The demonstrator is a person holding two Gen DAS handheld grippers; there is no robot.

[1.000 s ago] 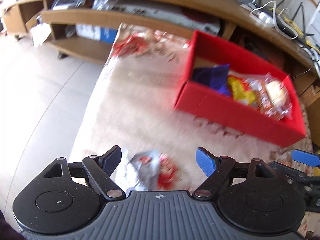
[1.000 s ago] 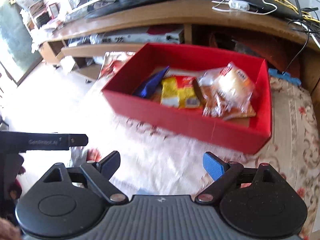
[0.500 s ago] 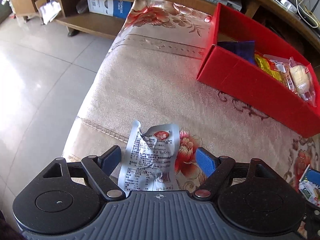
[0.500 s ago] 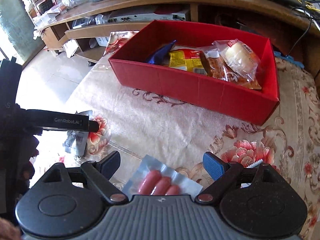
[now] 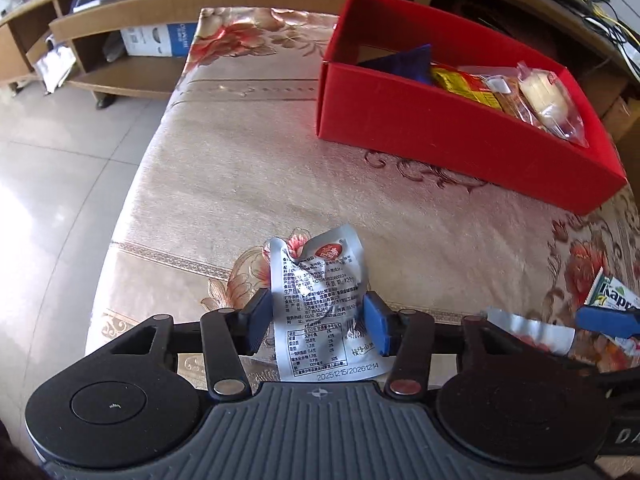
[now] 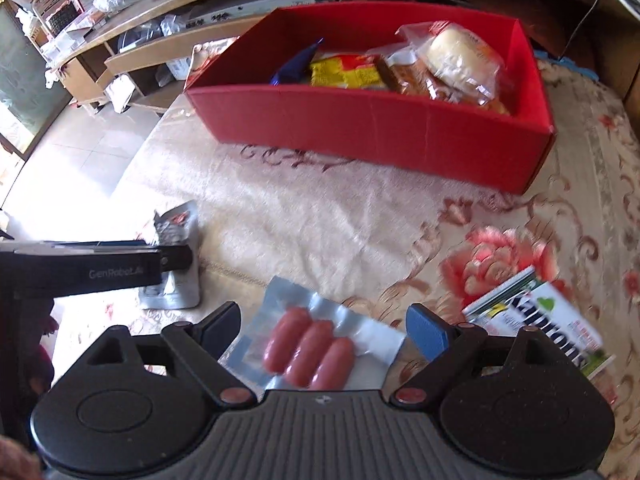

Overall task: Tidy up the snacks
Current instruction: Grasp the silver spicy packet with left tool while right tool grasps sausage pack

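A crumpled silver snack packet [image 5: 320, 292] lies on the floral cloth, and the jaws of my left gripper [image 5: 318, 322] are closing on it, blue pads touching both its side edges. The right wrist view shows the same silver packet [image 6: 176, 224] under the left gripper's black body [image 6: 96, 268]. My right gripper [image 6: 324, 326] stands open over a clear packet of three sausages [image 6: 308, 352], its pads apart from the packet. The red box [image 5: 440, 132] at the back holds several snacks; the red box [image 6: 360, 120] also shows in the right wrist view.
A green-and-white carton [image 6: 540, 320] lies on the cloth to the right of my right gripper. Wooden shelving [image 5: 120, 28] with clutter runs behind the table. Tiled floor [image 5: 60, 180] drops off past the cloth's left edge.
The left jaws have narrowed onto the silver packet, which lay loose between them before. Both grippers have come lower; the sausage packet now sits fully between the right fingers.
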